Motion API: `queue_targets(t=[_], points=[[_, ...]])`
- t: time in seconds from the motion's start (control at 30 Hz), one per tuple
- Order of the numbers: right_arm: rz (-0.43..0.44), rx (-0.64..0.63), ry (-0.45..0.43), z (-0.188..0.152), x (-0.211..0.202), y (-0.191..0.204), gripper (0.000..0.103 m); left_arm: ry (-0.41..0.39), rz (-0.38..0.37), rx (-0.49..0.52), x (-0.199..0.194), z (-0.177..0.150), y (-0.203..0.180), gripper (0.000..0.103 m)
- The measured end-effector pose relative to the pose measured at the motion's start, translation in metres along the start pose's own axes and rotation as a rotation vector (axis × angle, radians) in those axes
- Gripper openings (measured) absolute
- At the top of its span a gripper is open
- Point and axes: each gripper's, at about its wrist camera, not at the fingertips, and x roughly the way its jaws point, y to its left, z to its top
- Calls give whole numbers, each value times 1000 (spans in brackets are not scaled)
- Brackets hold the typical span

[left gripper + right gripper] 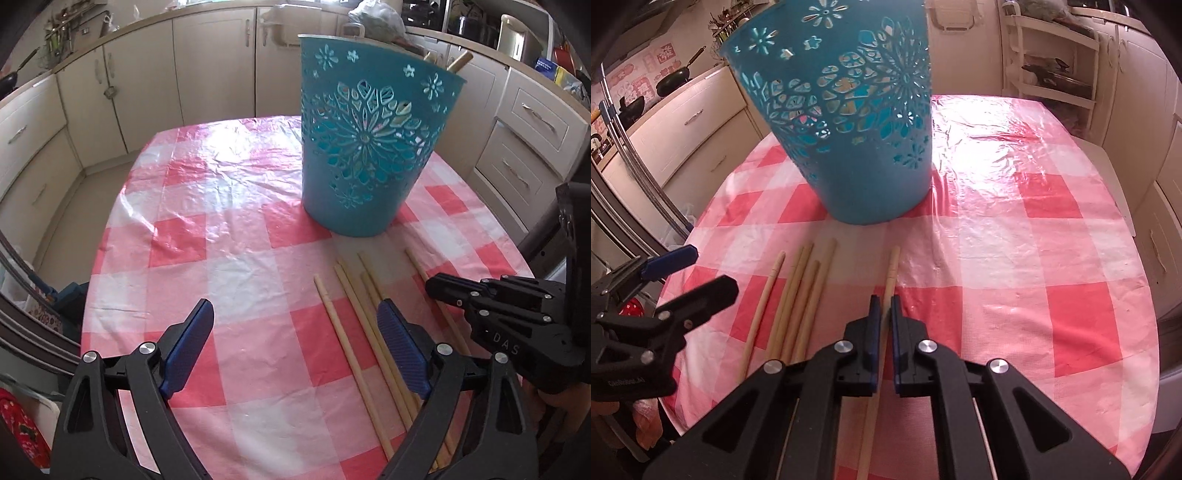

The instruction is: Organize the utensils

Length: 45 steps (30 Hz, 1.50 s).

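Note:
A teal cut-out basket stands on the checked table, with wooden sticks poking above its rim. Several wooden chopsticks lie side by side in front of it. My left gripper is open above the table, left of the chopsticks, its right finger over them. My right gripper is shut on a single chopstick lying apart to the right of the others; the basket stands just beyond. The right gripper also shows in the left wrist view.
Cream kitchen cabinets surround the table. A counter with pans is at the left and a shelf rack at the back. The left gripper appears at the left in the right wrist view.

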Motion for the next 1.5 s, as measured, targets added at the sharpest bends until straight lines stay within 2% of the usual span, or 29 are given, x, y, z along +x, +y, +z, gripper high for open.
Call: queue_targets(t=[0.17,0.3,0.4,0.5,0.57,0.67,0.83,1.03,1.23,1.37,1.5], points=[[28,16,-5,0,0,-4,6,52,22,-4,12,-5,-2,74],[37,18,-7,0,0,-4,6,67,30,7,17,-7,-4,73],[42,15,-9,0,1,-5,6,79,35,24,20,-7,-7,64],[43,17,-10,1,2,-5,6,70,33,61,22,-8,-15,48],[40,17,-11,1,2,-5,6,64,16,84,21,-7,-18,29],[36,15,-9,2,3,-5,6,61,-16,103,21,-7,-20,11],[33,0,6,6,4,-3,6,65,-55,121,21,-6,-23,7],[20,-37,24,10,8,1,6,68,-15,119,26,-2,-24,11],[14,-69,-18,5,10,3,6,66,5,158,23,-3,-30,5],[41,-49,-23,5,8,-2,6,26,4,96,8,2,-15,5],[29,-60,-28,4,8,1,6,-69,-30,-18,-26,14,8,5]])
